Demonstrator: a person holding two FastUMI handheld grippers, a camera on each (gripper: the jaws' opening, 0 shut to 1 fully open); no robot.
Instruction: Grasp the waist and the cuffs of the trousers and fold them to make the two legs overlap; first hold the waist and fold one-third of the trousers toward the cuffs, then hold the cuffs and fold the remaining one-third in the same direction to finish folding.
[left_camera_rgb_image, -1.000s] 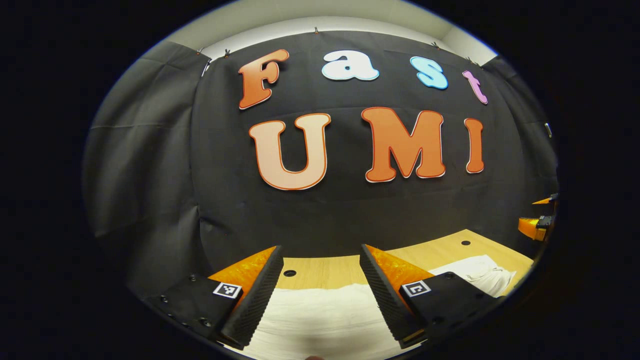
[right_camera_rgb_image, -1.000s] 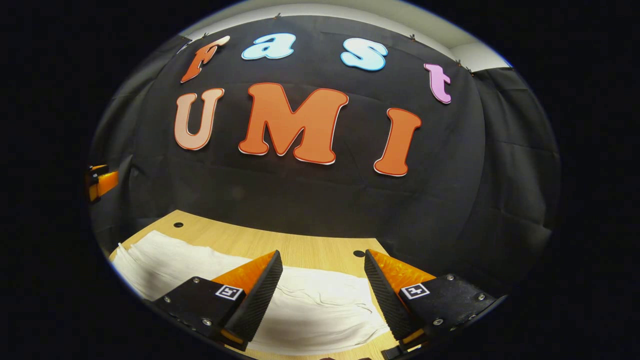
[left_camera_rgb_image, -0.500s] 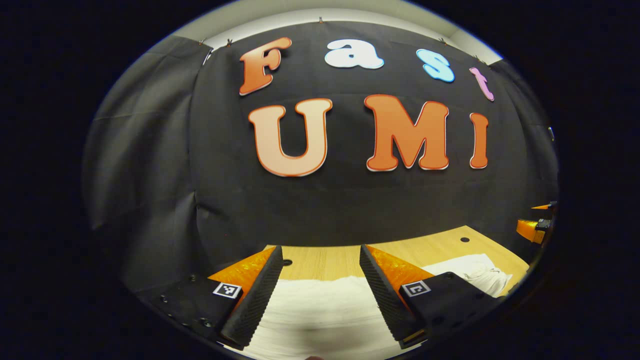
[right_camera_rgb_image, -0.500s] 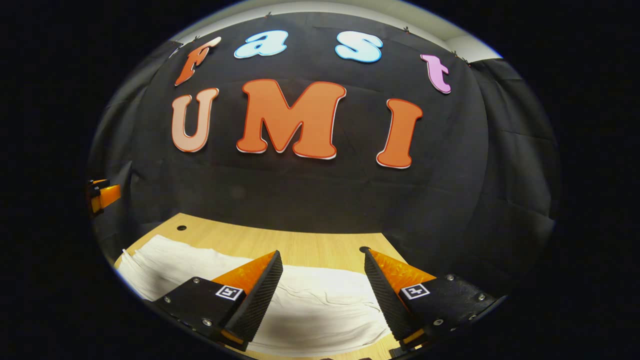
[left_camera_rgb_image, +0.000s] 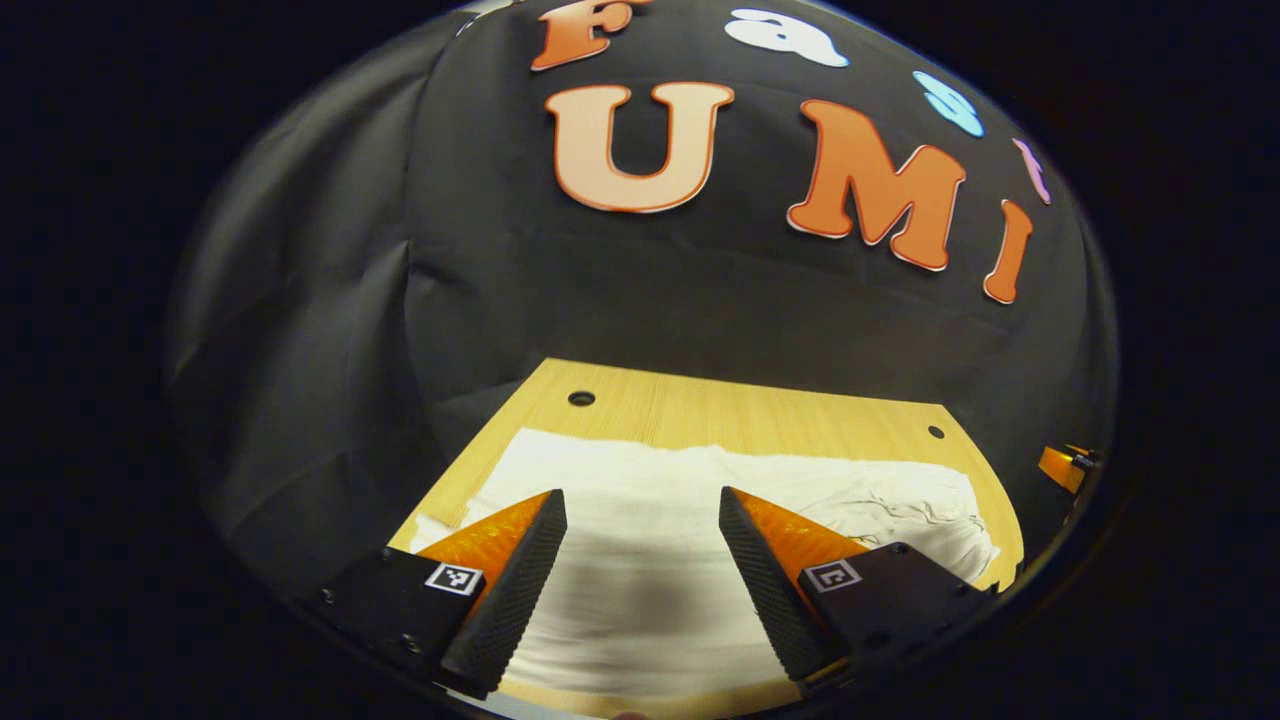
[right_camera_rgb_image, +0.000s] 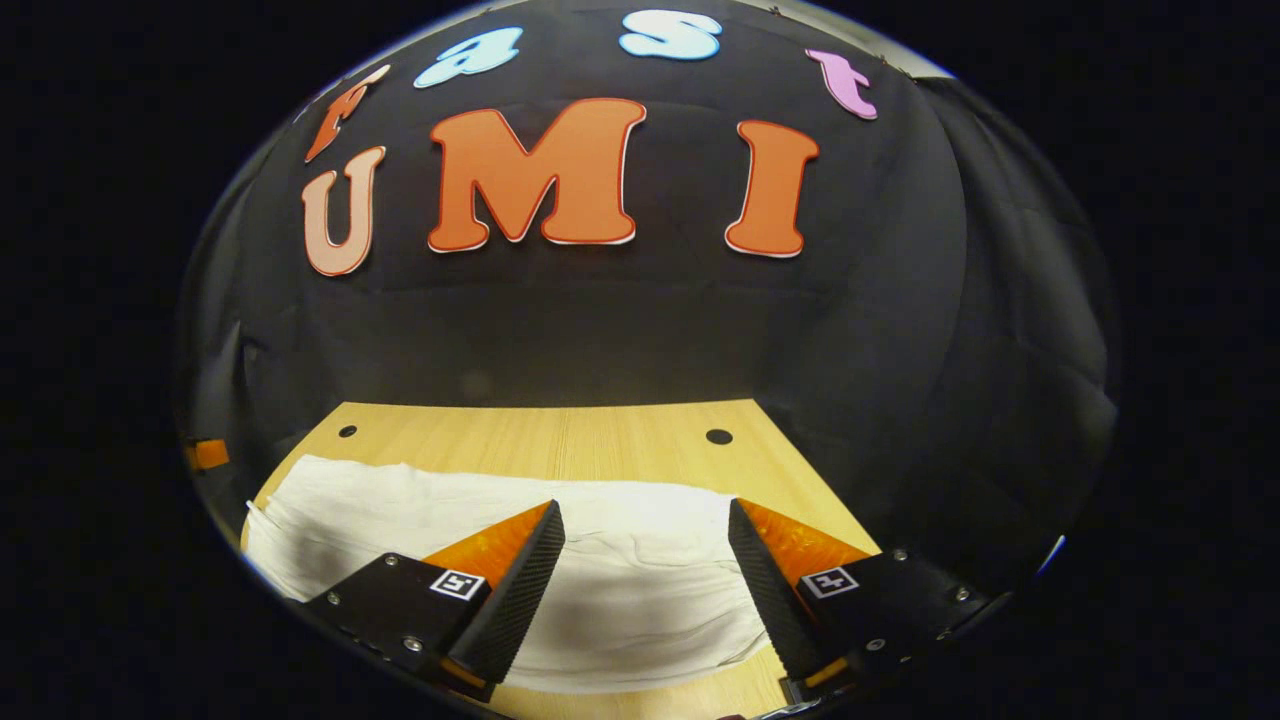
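lying flat on the wooden table (left_camera_rgb_image: 740, 405), the white trousers (left_camera_rgb_image: 660, 500) are spread with their long axis running across the table, parallel to its far edge beside the black cloth wall (left_camera_rgb_image: 700, 290). in the left gripper view a smooth straight-edged end is seen towards the table's left side, while a rumpled, gathered end is seen towards its right side; which end is the waist cannot be told. in the right gripper view the trousers (right_camera_rgb_image: 640, 560) are seen stretching from the table's left side to just short of its right side, with soft creases near that end.

the left gripper (left_camera_rgb_image: 640, 545) is held above the smoother part of the trousers, its fingers (left_camera_rgb_image: 520, 575) well apart and closed on nothing. the right gripper (right_camera_rgb_image: 645, 555) is held above the creased end, its fingers (right_camera_rgb_image: 525, 585) likewise spread wide, with nothing between them but cloth lying below. whether the fingertips touch the fabric cannot be told.

compared with half a second ago, both views are now tilted down: more of the table (right_camera_rgb_image: 560, 440) and of the trousers is shown, and less of the wall. the trousers themselves are seen lying as they lay before.
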